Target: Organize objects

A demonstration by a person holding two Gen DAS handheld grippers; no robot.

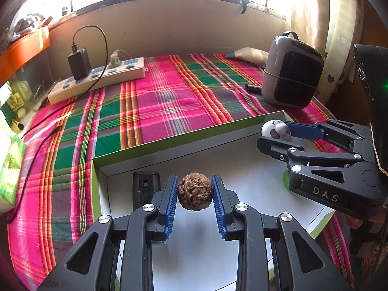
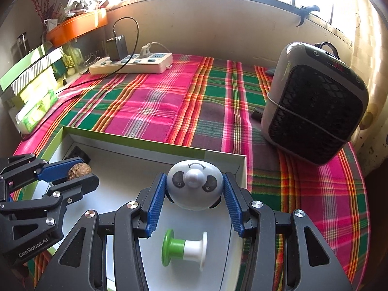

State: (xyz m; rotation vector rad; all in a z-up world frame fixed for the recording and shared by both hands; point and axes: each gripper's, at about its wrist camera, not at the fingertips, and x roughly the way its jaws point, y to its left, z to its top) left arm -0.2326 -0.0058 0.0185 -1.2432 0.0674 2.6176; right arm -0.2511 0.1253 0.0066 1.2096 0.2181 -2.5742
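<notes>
My left gripper [image 1: 195, 195] is shut on a brown walnut [image 1: 195, 191] and holds it over the white box [image 1: 169, 150] with green edges. It also shows in the right wrist view [image 2: 80, 169]. My right gripper [image 2: 195, 189] is shut on a grey panda-faced ball [image 2: 195, 184] above the same box [image 2: 145, 145]. It also shows in the left wrist view [image 1: 276, 131]. A green and white spool [image 2: 184, 247] lies on the box floor below the right gripper. A black rectangular object [image 1: 146, 189] lies in the box's far left corner.
The box rests on a plaid cloth [image 1: 157, 101]. A grey fan heater [image 2: 315, 104] stands at the right. A white power strip [image 1: 97, 80] with a black charger sits at the back left. A green tissue pack [image 1: 11, 169] lies at the left edge.
</notes>
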